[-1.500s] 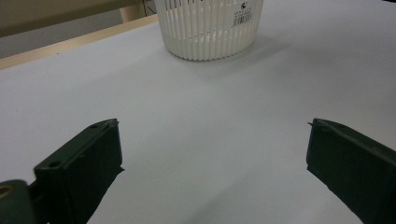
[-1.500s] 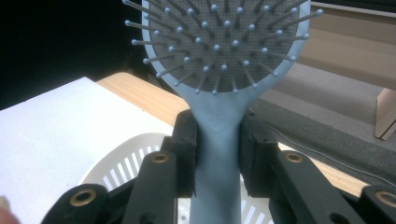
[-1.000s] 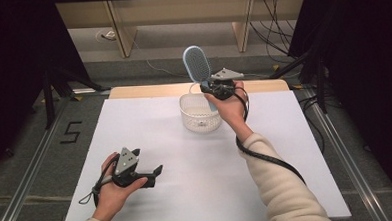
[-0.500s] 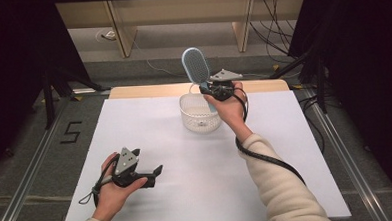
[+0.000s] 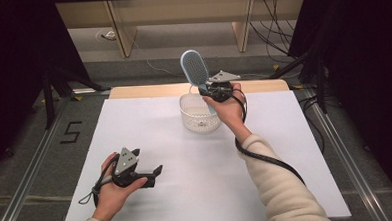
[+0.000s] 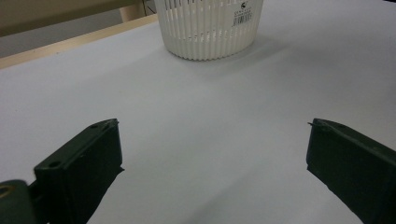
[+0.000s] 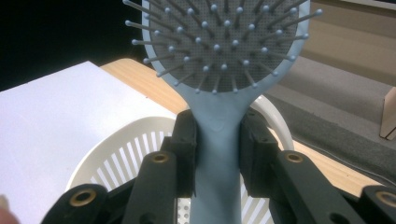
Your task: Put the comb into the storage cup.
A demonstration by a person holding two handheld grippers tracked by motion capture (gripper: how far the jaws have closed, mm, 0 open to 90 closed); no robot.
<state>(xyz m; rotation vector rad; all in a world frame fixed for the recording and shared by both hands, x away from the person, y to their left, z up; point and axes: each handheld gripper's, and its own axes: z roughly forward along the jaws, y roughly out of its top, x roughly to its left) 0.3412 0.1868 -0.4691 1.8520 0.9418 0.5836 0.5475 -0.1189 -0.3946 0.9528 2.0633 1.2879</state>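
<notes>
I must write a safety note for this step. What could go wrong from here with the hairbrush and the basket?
1. The right gripper holds the hairbrush only at its narrow handle, with the heavy head up; it may swing or slip between the jaws.
2. The basket is light and nothing holds it; the left gripper rests far away, open. A push from the handle could tip or slide it.
3. The basket stands near the far edge of the table.

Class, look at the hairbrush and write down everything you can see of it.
The hairbrush is pale blue, apparently plastic, with an oval head. Its grey cushion carries thin pins with small ball tips. It stands roughly upright, head up and tilted slightly, above the white slotted basket at the far side of the table. The right claw clamps its handle just below the head, one black jaw on each side. The handle's lower end points down toward the basket.
</notes>
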